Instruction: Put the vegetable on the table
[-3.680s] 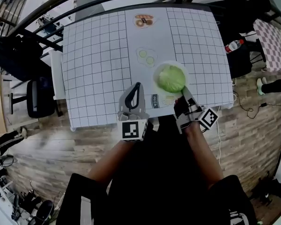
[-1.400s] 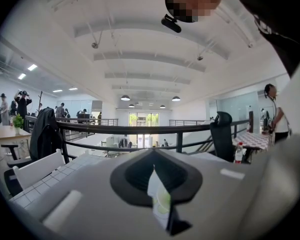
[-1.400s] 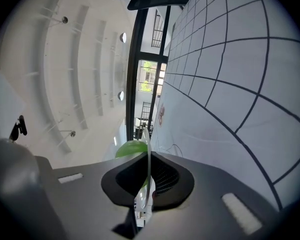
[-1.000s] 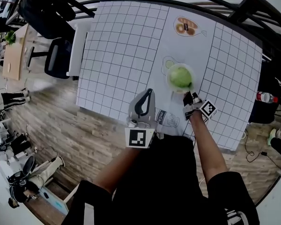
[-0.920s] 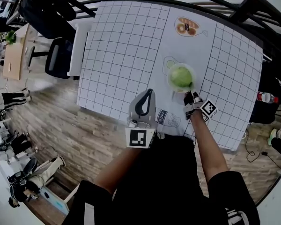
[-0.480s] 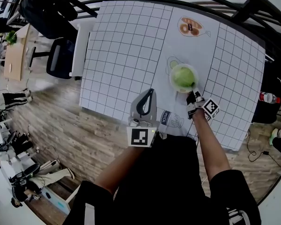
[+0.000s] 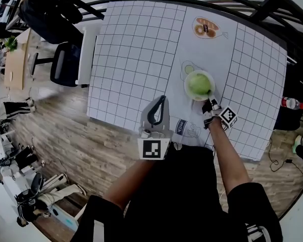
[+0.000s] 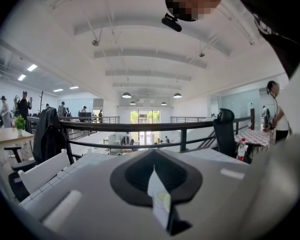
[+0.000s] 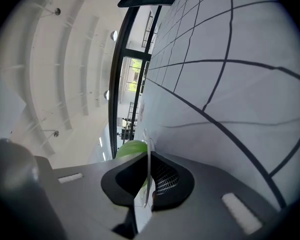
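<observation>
A green cabbage (image 7: 198, 84) sits on a small white plate (image 7: 188, 92) on the white strip down the middle of the gridded table (image 7: 131, 59). My right gripper (image 7: 210, 103) is at the plate's near edge and is shut on its thin rim. In the right gripper view that rim (image 9: 148, 169) runs edge-on between the jaws, with the cabbage (image 9: 131, 148) just behind them. My left gripper (image 7: 162, 100) hovers over the table's front edge, left of the plate. It is shut with nothing held (image 8: 157, 194).
Flat picture cards lie on the strip: bread (image 7: 208, 28) far, cucumber slices (image 7: 188, 68) beside the plate, milk (image 7: 184, 127) near. A chair (image 7: 65, 64) and a dark coat (image 7: 45, 19) stand left of the table, a bottle (image 7: 291, 103) right, and a railing (image 8: 140, 126) behind.
Over the last second only the head view has shifted slightly. The right gripper stays shut on the plate's rim, and the left gripper holds its place.
</observation>
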Motion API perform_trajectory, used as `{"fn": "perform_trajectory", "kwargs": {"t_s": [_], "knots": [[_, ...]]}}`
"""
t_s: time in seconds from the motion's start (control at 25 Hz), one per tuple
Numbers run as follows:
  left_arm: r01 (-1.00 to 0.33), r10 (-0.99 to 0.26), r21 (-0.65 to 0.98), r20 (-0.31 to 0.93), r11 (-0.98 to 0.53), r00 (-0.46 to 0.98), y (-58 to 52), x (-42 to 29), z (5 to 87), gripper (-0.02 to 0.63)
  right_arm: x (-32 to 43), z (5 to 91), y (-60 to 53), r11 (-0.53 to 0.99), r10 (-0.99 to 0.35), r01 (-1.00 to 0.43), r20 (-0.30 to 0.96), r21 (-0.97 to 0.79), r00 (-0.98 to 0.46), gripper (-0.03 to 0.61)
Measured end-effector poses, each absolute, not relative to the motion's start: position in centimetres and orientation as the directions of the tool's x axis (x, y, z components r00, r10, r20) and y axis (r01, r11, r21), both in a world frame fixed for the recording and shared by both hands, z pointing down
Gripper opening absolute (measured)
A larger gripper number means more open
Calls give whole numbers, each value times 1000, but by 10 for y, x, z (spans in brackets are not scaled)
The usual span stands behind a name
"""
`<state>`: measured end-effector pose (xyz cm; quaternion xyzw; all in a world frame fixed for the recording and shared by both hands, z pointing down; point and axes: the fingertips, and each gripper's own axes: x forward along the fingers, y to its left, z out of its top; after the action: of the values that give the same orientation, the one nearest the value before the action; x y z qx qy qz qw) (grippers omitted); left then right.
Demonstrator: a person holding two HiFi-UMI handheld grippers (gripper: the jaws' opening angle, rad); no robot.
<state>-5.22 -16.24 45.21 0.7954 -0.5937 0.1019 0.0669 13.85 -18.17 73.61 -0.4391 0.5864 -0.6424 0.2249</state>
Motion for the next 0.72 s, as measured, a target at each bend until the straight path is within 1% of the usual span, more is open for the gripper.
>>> {"fn": "perform_trajectory", "kwargs": {"t_s": [0.24, 0.52, 0.72], "knots": [[-956, -918, 18, 273, -293, 287, -164, -57, 460, 9, 140, 739, -181, -224, -805, -251, 324, -942, -498, 9], [-948, -915, 34, 251, -318, 316, -158, -54, 458, 9, 139, 741, -179, -244, -797, -264, 348, -933, -493, 11], [-946, -912, 39, 259, -320, 319, -157, -56, 458, 9, 141, 744, -179, -269, -790, -262, 368, -927, -490, 11]]}}
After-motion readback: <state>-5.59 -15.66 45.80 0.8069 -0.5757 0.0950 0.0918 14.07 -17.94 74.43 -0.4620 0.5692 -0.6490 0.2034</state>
